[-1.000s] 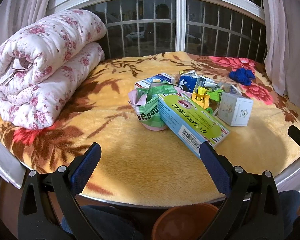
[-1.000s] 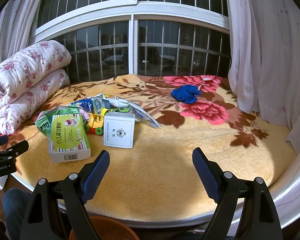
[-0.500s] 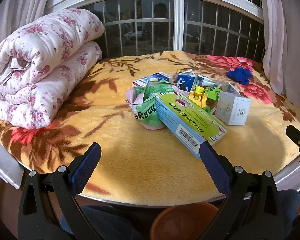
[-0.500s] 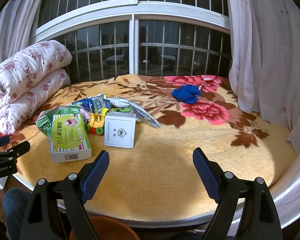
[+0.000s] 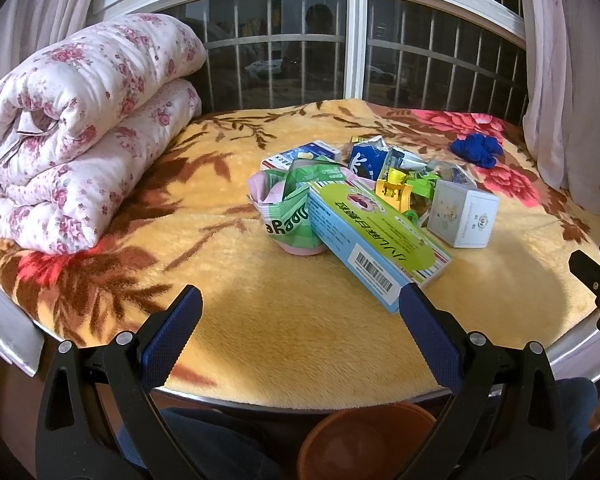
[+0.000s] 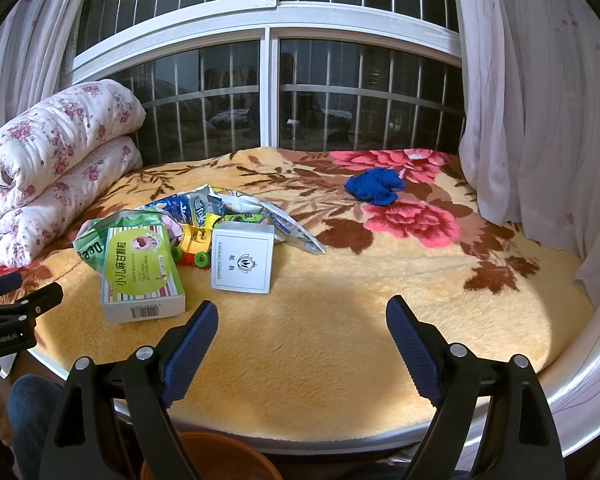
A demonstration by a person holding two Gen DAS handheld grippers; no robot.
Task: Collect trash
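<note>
A pile of trash lies on the yellow floral blanket point(image 5: 260, 320): a green medicine box point(image 5: 376, 240), also in the right wrist view point(image 6: 140, 272), a white box point(image 5: 462, 214) point(image 6: 242, 260), a green wrapper point(image 5: 288, 216), blue cartons point(image 5: 366, 160), a foil bag point(image 6: 292, 228) and a yellow toy point(image 5: 392, 190) point(image 6: 194, 244). My left gripper point(image 5: 296, 312) is open and empty, short of the medicine box. My right gripper point(image 6: 300, 320) is open and empty, in front of the white box. An orange bin point(image 5: 364, 440) sits below the ledge.
A rolled floral quilt point(image 5: 76, 128) lies at the left. A blue cloth point(image 6: 374, 184) lies at the back right. Barred windows stand behind, and a pink curtain point(image 6: 532, 100) hangs at the right. The person's knees are below the ledge.
Both views have shifted only slightly; the left gripper has drifted a little. Both grippers stay open and the trash has not moved.
</note>
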